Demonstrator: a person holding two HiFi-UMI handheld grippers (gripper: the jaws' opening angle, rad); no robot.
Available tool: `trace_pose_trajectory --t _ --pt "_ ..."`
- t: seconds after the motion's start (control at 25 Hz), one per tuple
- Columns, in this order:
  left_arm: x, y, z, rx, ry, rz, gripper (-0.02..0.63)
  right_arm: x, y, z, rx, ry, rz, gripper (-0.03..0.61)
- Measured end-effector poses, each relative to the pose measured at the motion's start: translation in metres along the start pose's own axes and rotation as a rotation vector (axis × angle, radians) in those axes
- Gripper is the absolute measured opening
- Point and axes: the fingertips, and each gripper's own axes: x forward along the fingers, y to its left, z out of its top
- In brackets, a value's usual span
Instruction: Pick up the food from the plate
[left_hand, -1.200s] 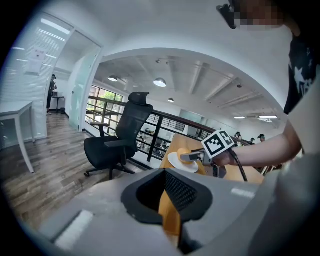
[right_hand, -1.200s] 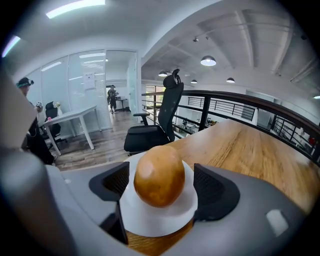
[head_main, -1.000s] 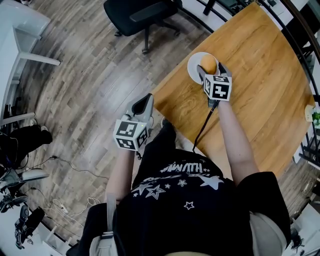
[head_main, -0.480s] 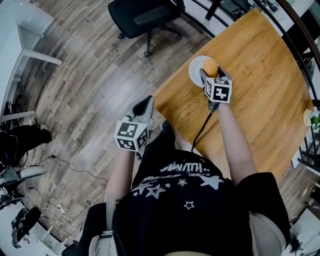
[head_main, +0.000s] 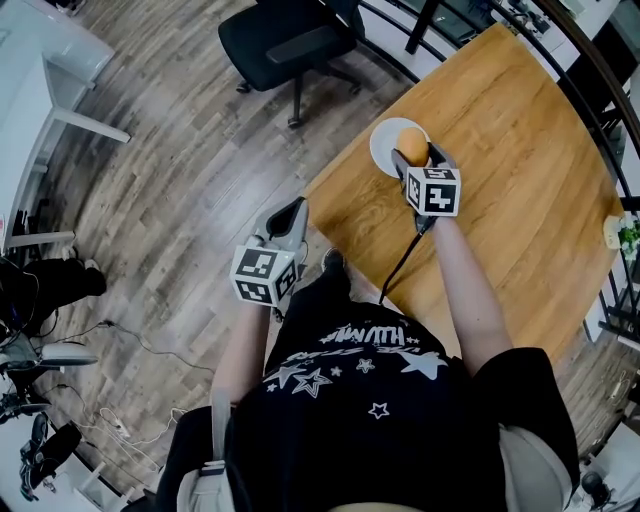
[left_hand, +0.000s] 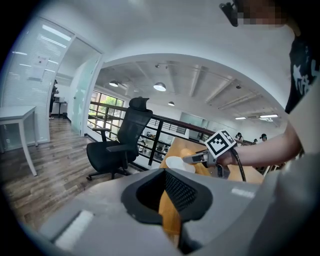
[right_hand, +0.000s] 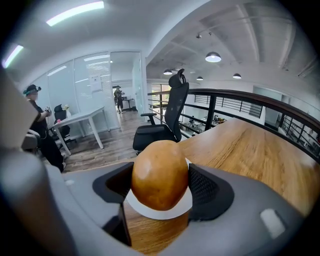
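1. Left gripper (head_main: 290, 212): at 7 o'clock of the plate, off the surface's edge and over the wooden floor (head_main: 170, 190). Jaws together, nothing between them. Idle.
2. Plate (head_main: 383, 146): white, near the surface's corner, with the food at its 3 o'clock side.
3. Food (head_main: 412, 143): rounded, orange-brown, smooth-skinned. It sits between the right jaws over the plate; whether it is clear of the plate cannot be told.
4. Right gripper (head_main: 414, 158): jaws clamped on the food, one pad on each flank at its widest part.
5. Surface (head_main: 500, 180): wooden, bare from 3 to 5 o'clock of the plate.

Handling note: the step in hand is judged to be the lift. It calls for a straight upward raise with steady pressure; the rounded skin could roll out of a tilted grip, and a dragged plate would slide.

Change from a second ago: the right jaws stand narrower, and the food shows nearer the plate's rim on the gripper side. The left gripper is unchanged.
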Motion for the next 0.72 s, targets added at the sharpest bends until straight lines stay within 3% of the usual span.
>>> trace_pose_trajectory --t 0.4,0.72 --pt "-0.028 -0.028 0.002 0.018 -0.045 0.033 0.002 -0.049 0.01 0.001 0.012 -0.062 0.058 0.342" --pt "-0.06 -0.063 -0.022 0.03 -0.066 0.056 0.002 -0.098 0.017 -0.015 0.013 -0.128 0.104 0.343"
